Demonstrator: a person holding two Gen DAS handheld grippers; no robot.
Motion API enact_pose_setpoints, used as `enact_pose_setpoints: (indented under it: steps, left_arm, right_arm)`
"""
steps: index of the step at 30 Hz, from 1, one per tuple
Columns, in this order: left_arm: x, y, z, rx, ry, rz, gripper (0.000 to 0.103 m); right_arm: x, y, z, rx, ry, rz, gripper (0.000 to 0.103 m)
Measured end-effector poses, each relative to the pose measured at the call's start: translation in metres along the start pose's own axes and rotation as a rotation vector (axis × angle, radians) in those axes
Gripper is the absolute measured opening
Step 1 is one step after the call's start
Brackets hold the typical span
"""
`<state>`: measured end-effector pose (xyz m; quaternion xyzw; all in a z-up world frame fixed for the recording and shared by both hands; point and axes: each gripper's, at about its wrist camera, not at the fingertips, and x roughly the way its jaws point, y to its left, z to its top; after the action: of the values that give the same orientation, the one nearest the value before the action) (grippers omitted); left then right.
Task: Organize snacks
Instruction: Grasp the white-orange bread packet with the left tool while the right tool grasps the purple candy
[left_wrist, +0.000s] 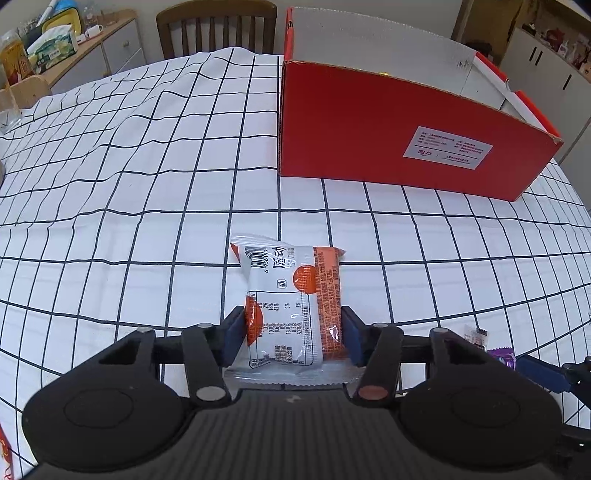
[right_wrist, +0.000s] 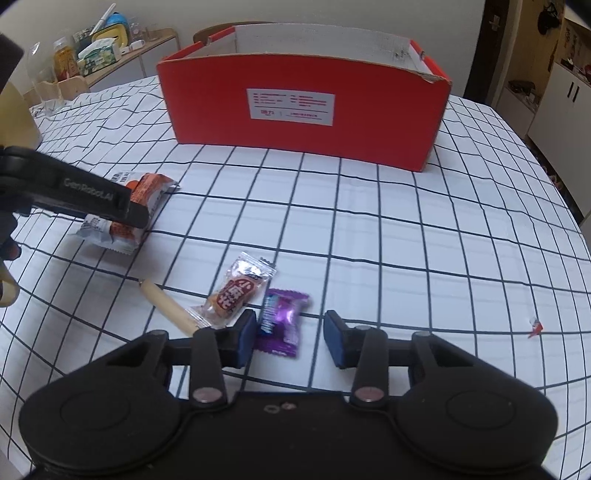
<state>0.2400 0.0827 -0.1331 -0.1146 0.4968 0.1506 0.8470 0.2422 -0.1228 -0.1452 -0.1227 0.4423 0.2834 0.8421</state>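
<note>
**Two grippers over snacks on a checked tablecloth, red box beyond**

A white and orange plastic snack packet (left_wrist: 291, 306) lies flat on the white tablecloth with a dark grid (left_wrist: 147, 221). Its long axis runs straight away from the left gripper (left_wrist: 292, 334), in line with the fingers. The blue pads (left_wrist: 234, 338) sit against both long edges of the packet's near half, so the left gripper appears pinched on it, with the packet resting on the cloth, or nearly so.

Seen from the right wrist view, the same packet (right_wrist: 147, 192) lies well to the left, under the left gripper's black finger.

The right gripper (right_wrist: 290, 334) is spread wide. A small purple foil candy wrapper (right_wrist: 280, 319) lies between its fingers, touching or just beside the left-hand pad, with a clear gap to the other pad. The wrapper's long axis points roughly away from the gripper, tilted slightly. Just left of it lies a silver sachet with a red label (right_wrist: 236, 291), and left of that a pale tan stick-shaped snack (right_wrist: 168, 306).

The open red cardboard box with a white label (left_wrist: 406, 133) stands upright ahead of both grippers, well apart from the snacks. It lies ahead and to the right of the left gripper, so carrying the packet there likely means lifting over the near wall.
</note>
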Motion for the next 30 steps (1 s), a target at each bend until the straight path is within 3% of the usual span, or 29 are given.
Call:
enact_pose_setpoints:
  steps: [2,14,26,30]
  left_arm:
    - [-0.001,0.0,-0.001,0.002,-0.005,-0.01,0.048]
    - [-0.014,0.011,-0.006,-0.042,-0.003,-0.027,0.048]
    - [-0.06,0.011,-0.022,-0.022,-0.053,-0.072,0.048]
    - [-0.067,0.01,-0.028,-0.018,-0.056,-0.08,0.048]
  right_arm:
    - [0.0,0.001,0.0,-0.004,-0.001,0.004,0.037]
    - [-0.004,-0.009,0.0,0.075,-0.001,0.057,0.016]
    - [-0.04,-0.006,0.0,0.081,-0.069,0.06,0.013]
    - [-0.042,-0.006,-0.001,0.077,-0.049,0.05,0.013]
